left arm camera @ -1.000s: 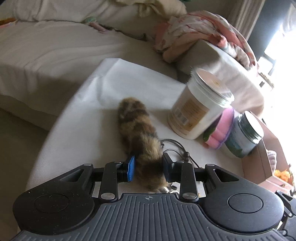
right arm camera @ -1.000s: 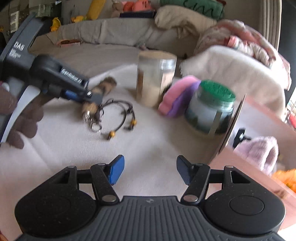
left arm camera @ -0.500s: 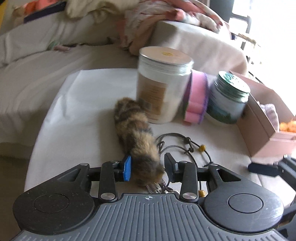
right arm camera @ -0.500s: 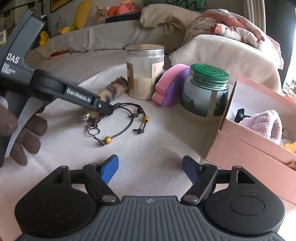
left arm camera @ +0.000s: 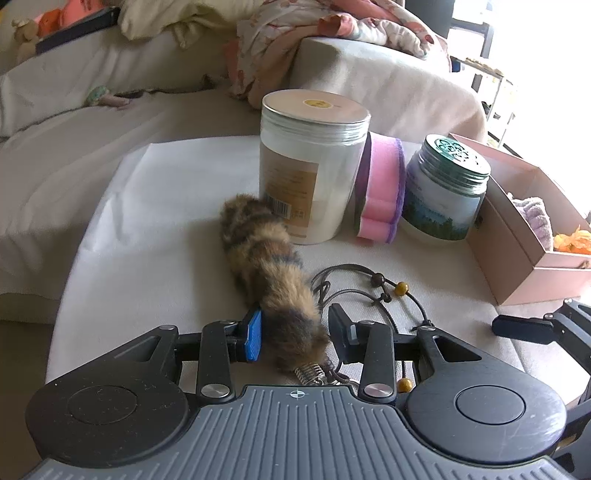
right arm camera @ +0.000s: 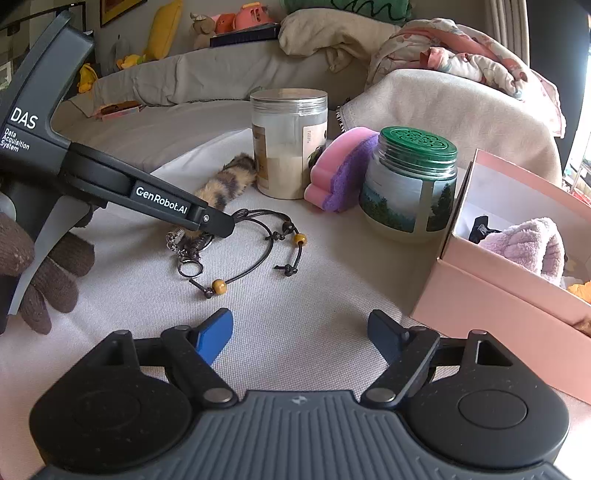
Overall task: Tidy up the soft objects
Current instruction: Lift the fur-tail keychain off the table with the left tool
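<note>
A brown striped furry tail keychain (left arm camera: pixel 266 266) lies on the white cloth, its far tip by a tall clear jar (left arm camera: pixel 312 166). My left gripper (left arm camera: pixel 293 332) straddles the tail's near end, jaws close on both sides of the fur, resting on the cloth. It also shows in the right wrist view (right arm camera: pixel 218 225) over the tail (right arm camera: pixel 229 181). My right gripper (right arm camera: pixel 301 334) is open and empty above the cloth. A pink box (right arm camera: pixel 491 295) at the right holds a lilac towel roll (right arm camera: pixel 528 243). A pink and purple sponge (left arm camera: pixel 380 195) leans between the jars.
A black cord bracelet with amber beads (right arm camera: pixel 273 251) lies beside the tail. A green-lidded jar (right arm camera: pixel 406 184) stands by the box. A sofa with blankets (right arm camera: pixel 461 74) and plush toys (right arm camera: pixel 221 22) runs behind the table.
The left gripper has swung rightward around the tail, bringing the jars and pink box into its view; its jaws stay around the fur. The right gripper has steadied, still open.
</note>
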{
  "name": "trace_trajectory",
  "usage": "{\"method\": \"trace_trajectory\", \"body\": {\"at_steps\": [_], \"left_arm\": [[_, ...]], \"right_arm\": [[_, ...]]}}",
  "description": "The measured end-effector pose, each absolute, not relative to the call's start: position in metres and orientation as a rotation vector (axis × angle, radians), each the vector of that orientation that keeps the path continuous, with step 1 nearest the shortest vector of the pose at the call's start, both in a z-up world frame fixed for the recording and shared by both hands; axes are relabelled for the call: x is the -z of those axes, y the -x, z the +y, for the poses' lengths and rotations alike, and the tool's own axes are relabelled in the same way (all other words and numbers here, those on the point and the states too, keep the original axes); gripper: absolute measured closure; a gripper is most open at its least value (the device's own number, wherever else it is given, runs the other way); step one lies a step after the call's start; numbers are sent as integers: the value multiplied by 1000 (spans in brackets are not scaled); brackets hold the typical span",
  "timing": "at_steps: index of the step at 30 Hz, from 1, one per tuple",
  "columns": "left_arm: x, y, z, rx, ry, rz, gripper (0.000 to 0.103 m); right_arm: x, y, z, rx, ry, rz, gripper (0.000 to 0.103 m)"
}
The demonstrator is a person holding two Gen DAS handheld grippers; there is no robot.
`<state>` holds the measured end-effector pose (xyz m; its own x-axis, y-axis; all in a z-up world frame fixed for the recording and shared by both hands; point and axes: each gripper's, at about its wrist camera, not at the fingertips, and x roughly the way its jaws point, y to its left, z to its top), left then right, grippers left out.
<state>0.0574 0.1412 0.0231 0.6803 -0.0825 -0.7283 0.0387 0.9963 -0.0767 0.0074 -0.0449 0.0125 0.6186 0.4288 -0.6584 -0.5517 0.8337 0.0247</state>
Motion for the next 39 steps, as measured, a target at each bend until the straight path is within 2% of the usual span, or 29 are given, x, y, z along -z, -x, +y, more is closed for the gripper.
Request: {"method": "trace_trajectory", "body": {"at_steps": [3,8,14,21,25,33,39], "left_arm": [[-22,-56,141,73,38,810,63],[-22,-54,150,71,43,798,78],[-31,-59,182,-55,29,772,80],[-36,-60,195,-25,56,803,80],[-28,-60,190,37,97,830,76],[-24,-52,160,182,-53,825,66],[-22,-53,157,171,-51,818,65]], "right_arm": [[-12,-7,-44,-573,189,708,18],[-12,-10,-43,-589,194,715,14],[-11,-12,-41,-610,204,721,8],[-10,-13,-40,-615,209,722,6],[-10,-13,-39,-615,209,722,5],[-10,-13,-39,-615,211,721,5],[-9,-16,-37,-640,224,740,0]]}}
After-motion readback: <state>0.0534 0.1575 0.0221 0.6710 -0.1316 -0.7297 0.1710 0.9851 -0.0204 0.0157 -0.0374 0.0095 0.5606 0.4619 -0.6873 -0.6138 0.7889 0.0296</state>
